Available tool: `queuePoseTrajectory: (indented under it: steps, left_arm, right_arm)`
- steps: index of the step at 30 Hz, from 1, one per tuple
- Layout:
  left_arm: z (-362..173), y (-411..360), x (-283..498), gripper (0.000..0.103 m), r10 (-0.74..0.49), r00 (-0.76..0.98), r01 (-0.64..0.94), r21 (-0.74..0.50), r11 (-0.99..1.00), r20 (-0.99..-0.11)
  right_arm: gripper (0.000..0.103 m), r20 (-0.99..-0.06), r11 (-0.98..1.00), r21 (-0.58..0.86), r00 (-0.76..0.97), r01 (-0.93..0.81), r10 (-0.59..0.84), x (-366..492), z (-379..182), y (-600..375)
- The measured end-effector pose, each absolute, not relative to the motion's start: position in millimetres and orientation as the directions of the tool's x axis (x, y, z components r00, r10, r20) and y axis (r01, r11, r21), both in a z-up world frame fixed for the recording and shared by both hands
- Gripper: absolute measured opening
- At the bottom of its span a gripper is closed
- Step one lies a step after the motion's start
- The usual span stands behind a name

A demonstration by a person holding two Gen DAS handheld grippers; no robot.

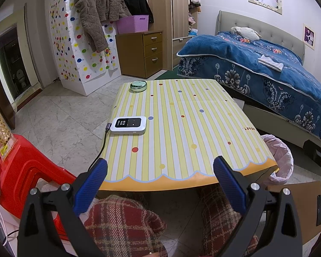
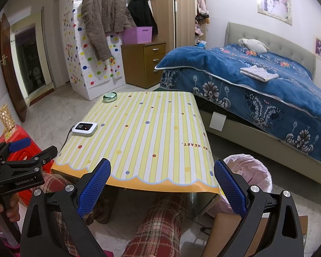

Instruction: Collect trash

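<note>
Both grippers have their blue-padded fingers spread wide with nothing between them. The left gripper (image 1: 160, 167) hangs just above the near scalloped edge of a low table (image 1: 182, 128) covered in a yellow-and-white striped, dotted cloth. The right gripper (image 2: 162, 169) hangs over the same near edge, further toward the table's right side; in its view the left gripper shows side-on at the left border, gripped by a hand (image 2: 2, 205).

Below the fingers are the person's legs in red plaid trousers (image 1: 126, 220), tucked under the table. On the cloth, near its left edge, lies a small white device (image 1: 128, 125) with a dark screen and a cable running off the side. A round green tin (image 1: 138, 86) sits at the far left corner.

A bin lined with a pale pink bag (image 2: 248, 171) stands on the floor just beside the table's near right corner. No loose trash shows on the tabletop.

A red plastic stool (image 1: 21, 171) stands to the left, a bed with a blue floral blanket (image 1: 256, 64) to the right
</note>
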State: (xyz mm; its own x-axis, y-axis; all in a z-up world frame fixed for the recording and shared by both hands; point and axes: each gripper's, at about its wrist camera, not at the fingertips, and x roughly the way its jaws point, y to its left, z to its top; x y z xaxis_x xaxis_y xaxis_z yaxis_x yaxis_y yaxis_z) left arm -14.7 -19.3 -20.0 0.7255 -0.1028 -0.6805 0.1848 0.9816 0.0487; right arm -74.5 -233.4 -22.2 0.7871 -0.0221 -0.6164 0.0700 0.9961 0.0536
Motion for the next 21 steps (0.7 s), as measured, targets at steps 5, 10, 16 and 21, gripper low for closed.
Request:
queuePoseTrajectory:
  steps: [5,10,16,21]
  left_arm:
    - [-21.5,-19.0,-15.7,0.096,-0.1,0.724,0.183,0.051,0.982,-0.683]
    - [-24.4,-19.1,-15.8,0.096,-0.096,0.723,0.183,0.055,0.982,-0.684]
    - [-27.5,-19.6,-15.1,0.096,-0.095,0.729,0.183,0.058,0.981,-0.678]
    - [-28.1,-20.4,-14.1,0.096,-0.081,0.754,0.169,0.073,0.983,-0.652]
  right_arm:
    - [0.096,-0.617,0.996,0.055,0.786,0.071,-0.022,-73.7,-22.5,-233.4]
    - [0.096,-0.618,0.996,0.056,0.786,0.071,-0.021,-74.5,-22.1,-233.9]
    - [0.096,-0.62,0.996,0.057,0.784,0.073,-0.022,-73.5,-22.3,-234.1]
    - [0.096,-0.626,0.995,0.061,0.779,0.082,-0.026,-75.4,-30.0,-235.1]
